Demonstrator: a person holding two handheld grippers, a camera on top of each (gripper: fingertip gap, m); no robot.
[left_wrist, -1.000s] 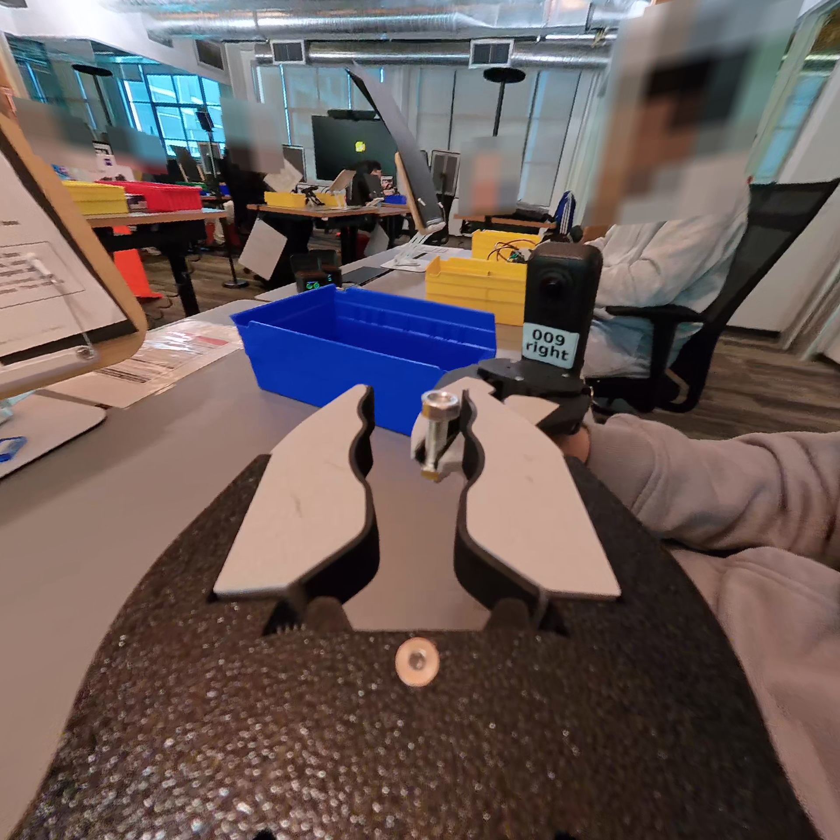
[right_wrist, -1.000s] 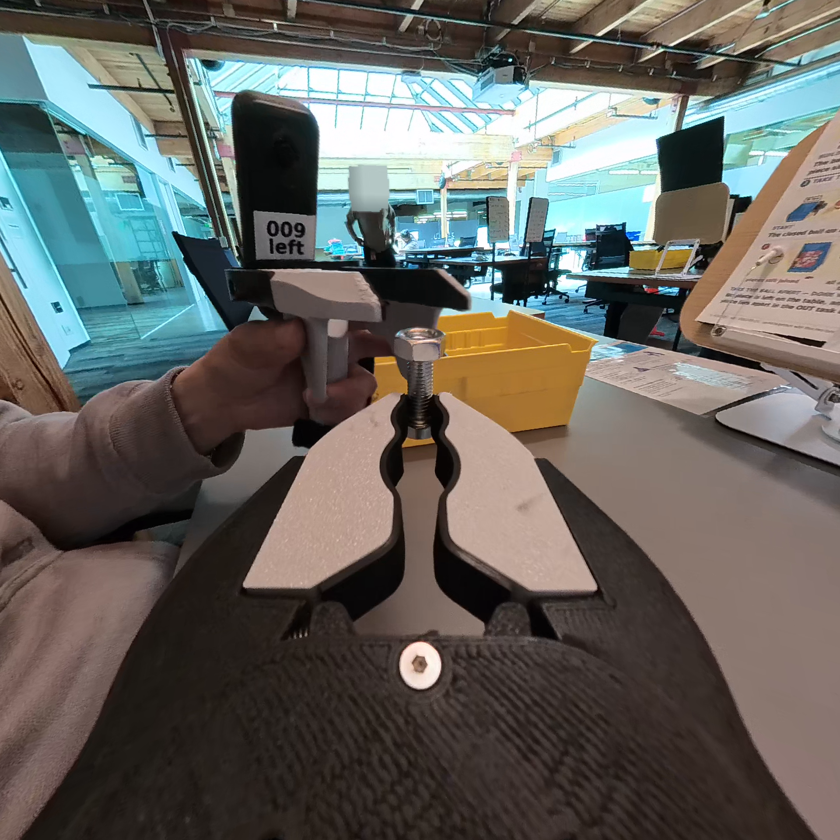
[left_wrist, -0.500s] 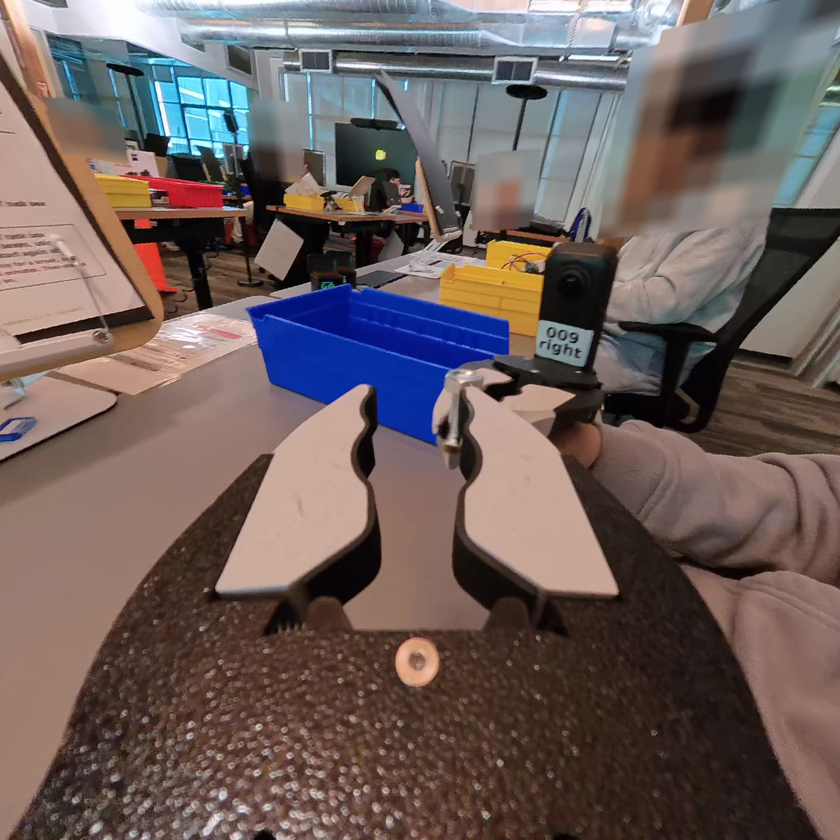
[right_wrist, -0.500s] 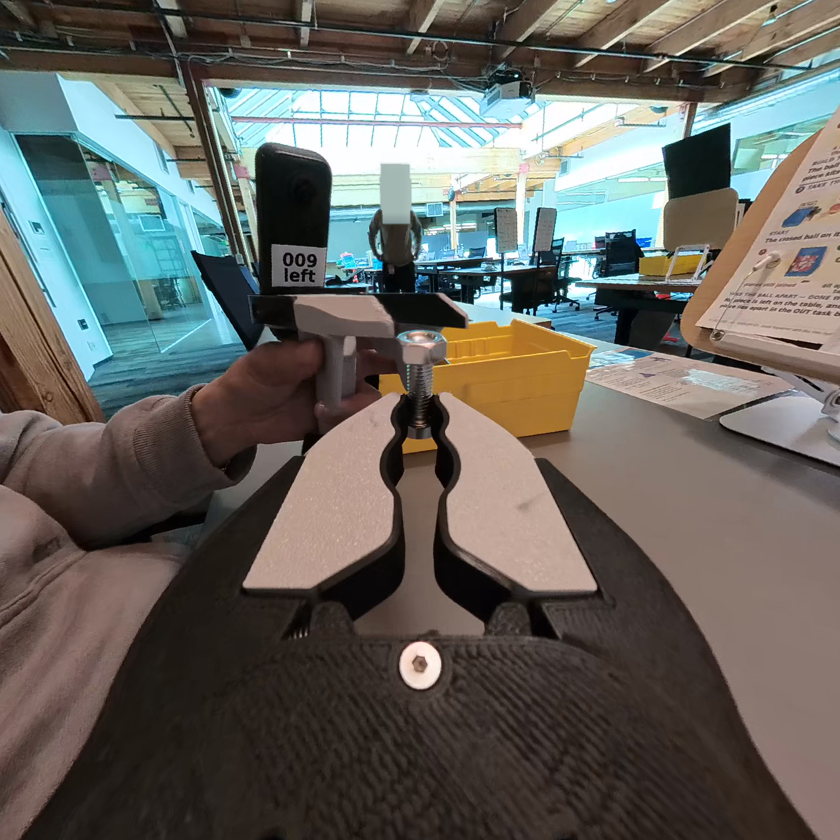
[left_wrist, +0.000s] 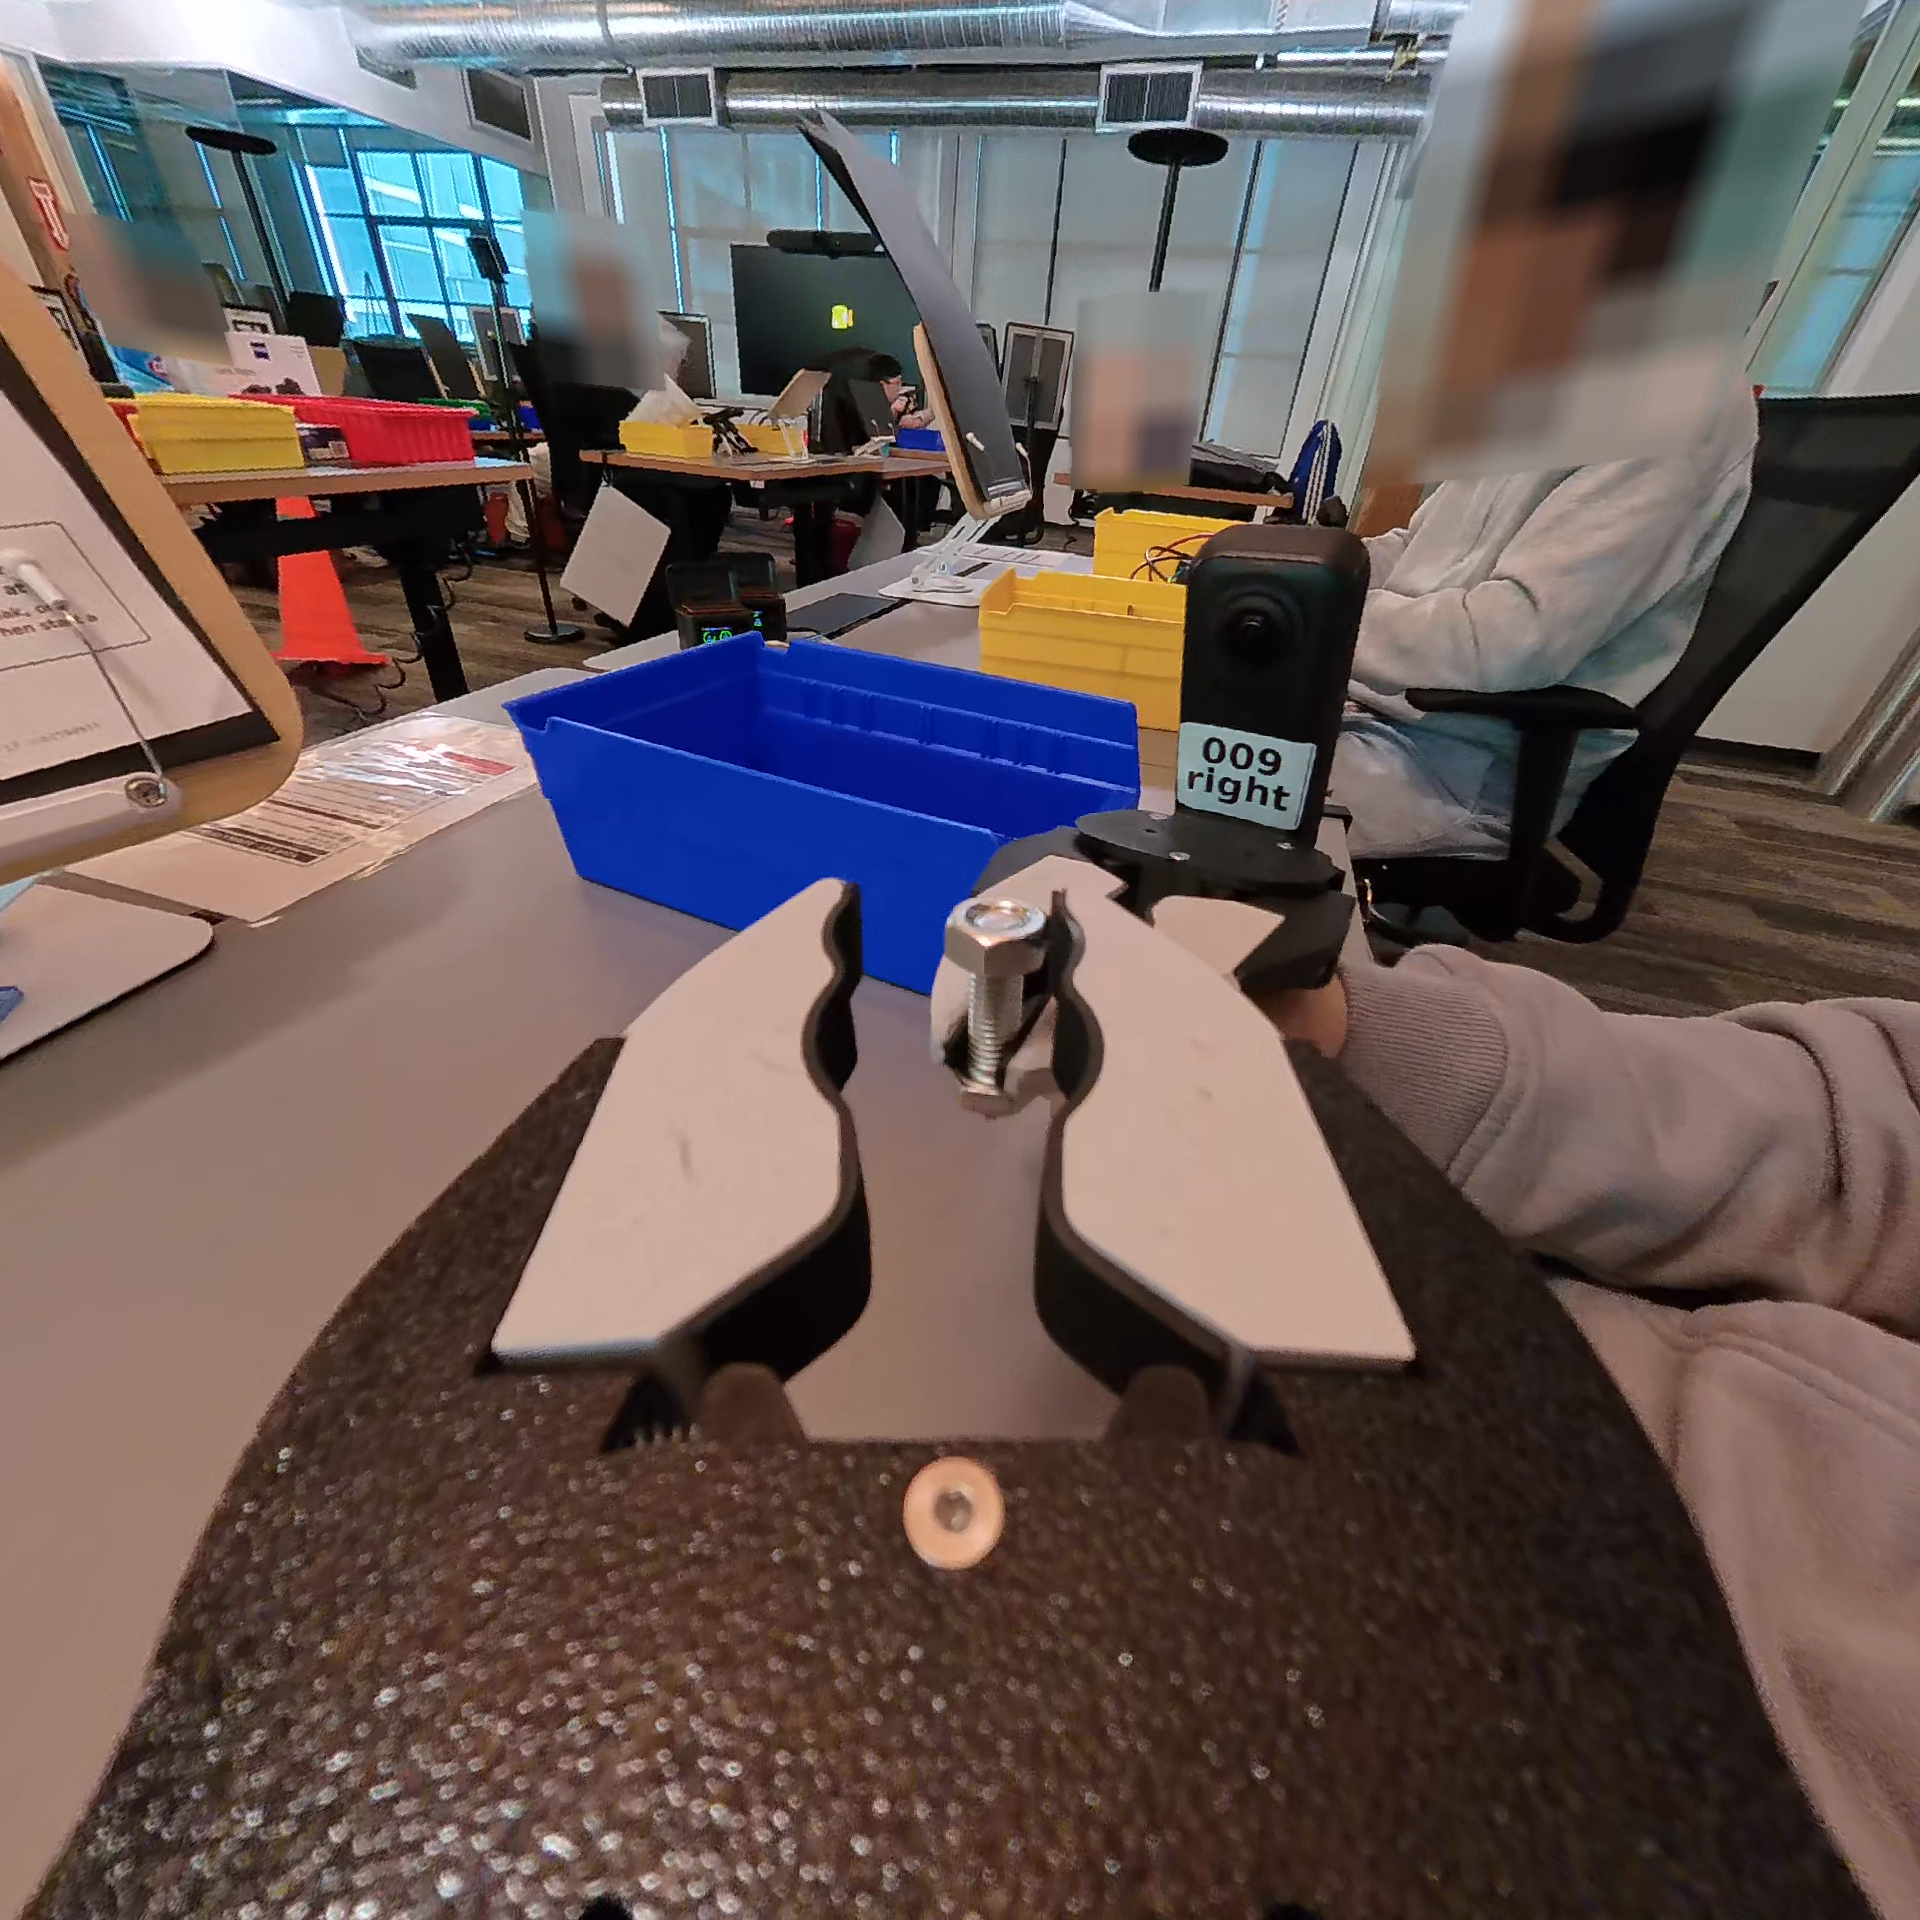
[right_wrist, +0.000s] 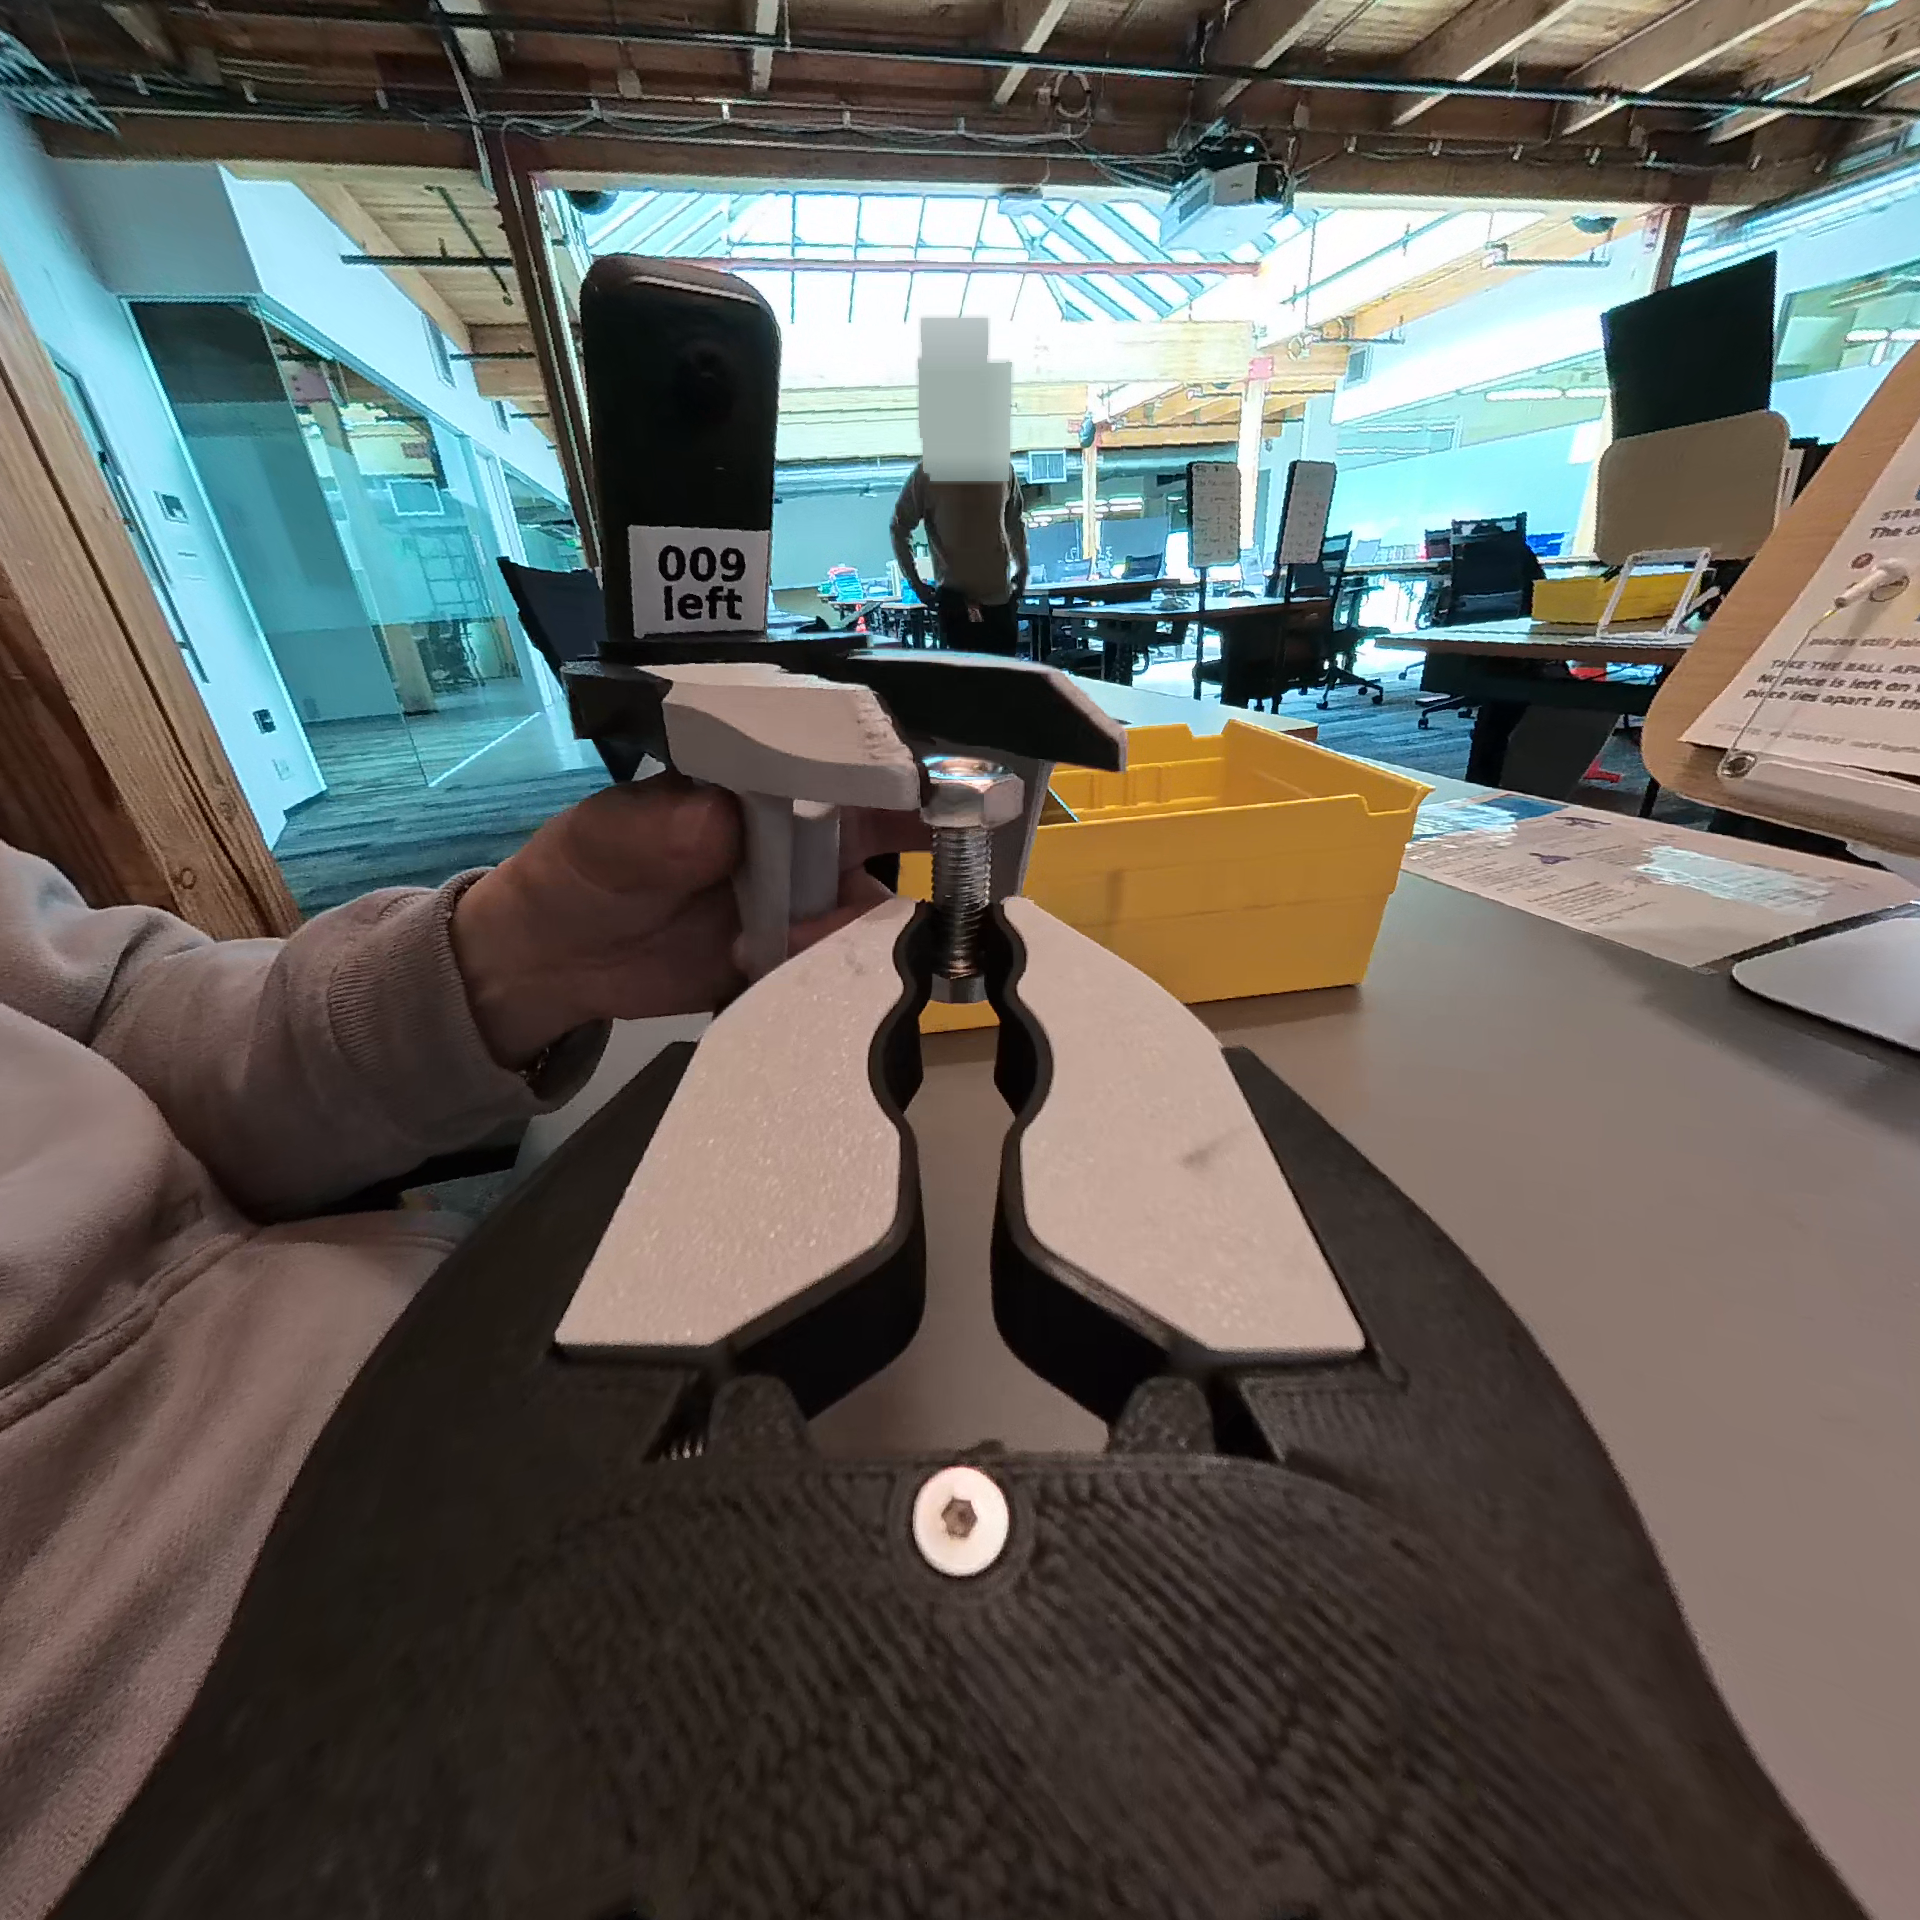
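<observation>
My right gripper (right_wrist: 958, 925) is shut on the threaded shank of a silver hex-head bolt (right_wrist: 958, 873) and holds it upright above the grey table (right_wrist: 1558, 1195). A nut-like piece (right_wrist: 961, 987) sits at the shank's lower end. My left gripper (left_wrist: 951, 925) is open, and the bolt's head (left_wrist: 995, 925) stands between its fingers, close to the right finger (left_wrist: 1164, 1091) and clear of the left finger (left_wrist: 727, 1091). In the right wrist view the left gripper's finger (right_wrist: 810, 743) reaches the bolt head (right_wrist: 971, 795) from the left at head height.
An empty blue bin (left_wrist: 831, 769) stands on the table beyond the left gripper. A yellow bin (right_wrist: 1195, 862) stands behind the bolt. Document stands (left_wrist: 104, 644) (right_wrist: 1818, 644) and laminated sheets (left_wrist: 353, 790) lie at the table's sides. A person sits in a chair (left_wrist: 1558, 623). Both grippers' tips are close together, under 4 cm apart.
The left gripper has come in over the bolt, so its fingers now flank the head. The right gripper has kept its hold on the shank.
</observation>
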